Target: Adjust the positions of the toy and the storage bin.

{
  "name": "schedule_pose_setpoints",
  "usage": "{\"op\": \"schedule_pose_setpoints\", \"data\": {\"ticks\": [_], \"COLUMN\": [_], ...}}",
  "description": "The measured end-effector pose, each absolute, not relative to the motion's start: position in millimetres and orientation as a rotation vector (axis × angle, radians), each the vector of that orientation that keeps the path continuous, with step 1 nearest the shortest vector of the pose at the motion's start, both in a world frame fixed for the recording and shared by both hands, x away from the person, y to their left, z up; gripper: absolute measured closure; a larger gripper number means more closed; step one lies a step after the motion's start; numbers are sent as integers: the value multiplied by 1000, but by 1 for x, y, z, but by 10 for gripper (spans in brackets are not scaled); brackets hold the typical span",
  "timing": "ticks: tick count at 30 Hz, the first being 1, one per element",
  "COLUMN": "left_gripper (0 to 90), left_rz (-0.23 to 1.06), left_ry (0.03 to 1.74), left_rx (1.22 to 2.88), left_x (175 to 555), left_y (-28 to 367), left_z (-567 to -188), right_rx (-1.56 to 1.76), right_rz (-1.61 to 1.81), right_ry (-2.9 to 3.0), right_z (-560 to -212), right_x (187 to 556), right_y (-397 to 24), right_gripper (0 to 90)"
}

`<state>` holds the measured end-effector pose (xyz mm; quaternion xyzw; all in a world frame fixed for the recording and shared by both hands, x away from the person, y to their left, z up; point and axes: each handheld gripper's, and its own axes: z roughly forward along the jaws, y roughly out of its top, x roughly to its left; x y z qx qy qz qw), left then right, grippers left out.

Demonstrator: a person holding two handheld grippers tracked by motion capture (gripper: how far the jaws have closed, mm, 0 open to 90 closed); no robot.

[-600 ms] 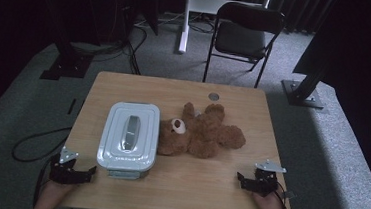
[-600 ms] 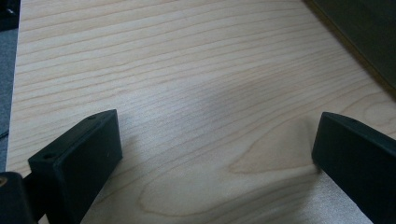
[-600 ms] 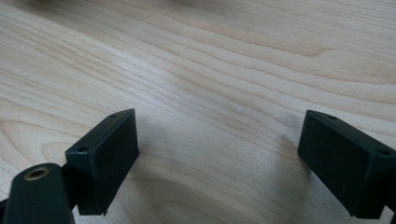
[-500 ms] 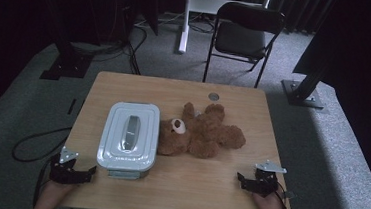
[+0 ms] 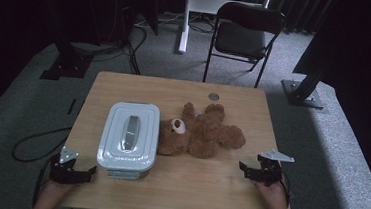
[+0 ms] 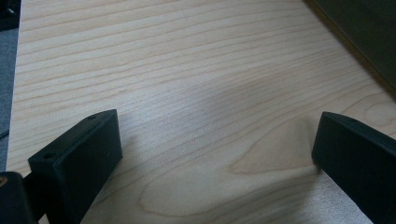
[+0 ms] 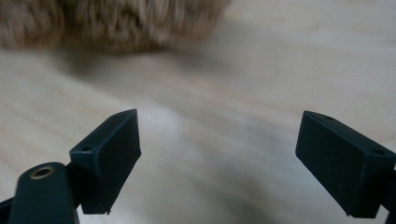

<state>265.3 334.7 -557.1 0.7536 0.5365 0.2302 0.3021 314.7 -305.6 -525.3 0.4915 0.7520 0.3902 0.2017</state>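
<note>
A brown teddy bear (image 5: 201, 133) lies on its back in the middle of the wooden table (image 5: 191, 195). Its fur fills the top of the right gripper view as the teddy bear (image 7: 116, 18). Right beside its head stands a white box with a closed lid (image 5: 129, 137). My left gripper (image 5: 80, 169) rests near the table's front left corner, just left of the box. Its jaws stand wide apart over bare wood, as the left gripper (image 6: 215, 158) shows. My right gripper (image 5: 246, 169) sits near the front right edge, a short way from the bear. This right gripper (image 7: 217, 154) is open and holds nothing.
A small round grey disc (image 5: 213, 96) lies near the table's far edge. A folding chair (image 5: 244, 36) stands behind the table, and dark stands and cables (image 5: 128, 45) cover the floor to the left.
My right gripper has shifted a little away from the front edge, toward the bear. The left gripper, the box and the bear have kept still.
</note>
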Motion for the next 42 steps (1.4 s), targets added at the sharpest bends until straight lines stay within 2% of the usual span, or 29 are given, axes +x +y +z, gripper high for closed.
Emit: {"op": "schedule_pose_setpoints", "data": {"ticks": [10, 20, 27, 28, 29, 30, 31, 32, 34, 38, 42], "left_gripper": [22, 22, 22, 22, 23, 23, 22, 22, 22, 23, 23], "left_rz": [611, 611, 610, 611, 611, 610, 610, 610, 611, 612, 612], "left_ry": [1423, 1423, 1423, 1423, 1423, 1423, 1423, 1423, 1423, 1426, 1427], "left_rx": [1999, 1998, 1998, 1998, 1998, 1998, 1998, 1998, 1998, 1996, 1995], "left_x": [265, 265, 265, 265, 265, 265, 265, 265, 265, 265, 265], "left_y": [335, 335, 335, 335, 335, 335, 335, 335, 335, 335, 334], "left_z": [-557, -557, -557, -557, -557, -557, -557, -557, -557, -557, -557], "right_rx": [1304, 1276, 1297, 1287, 1287, 1268, 1268, 1234, 1222, 1193, 1160], "right_rz": [1103, 1103, 1145, 1146, 1146, 1155, 1155, 1192, 1195, 1158, 1125], "right_ry": [2128, 2182, 2230, 2239, 2239, 2250, 2250, 2256, 2258, 2266, 2276], "right_z": [-499, -492, -494, -495, -495, -497, -497, -498, -498, -496, -495], "right_x": [344, 372, 393, 394, 394, 393, 393, 390, 388, 379, 366], "right_y": [-298, -286, -279, -278, -278, -277, -277, -279, -280, -278, -274], "right_gripper": [138, 138, 173, 222, 222, 315, 315, 485, 567, 675, 714]}}
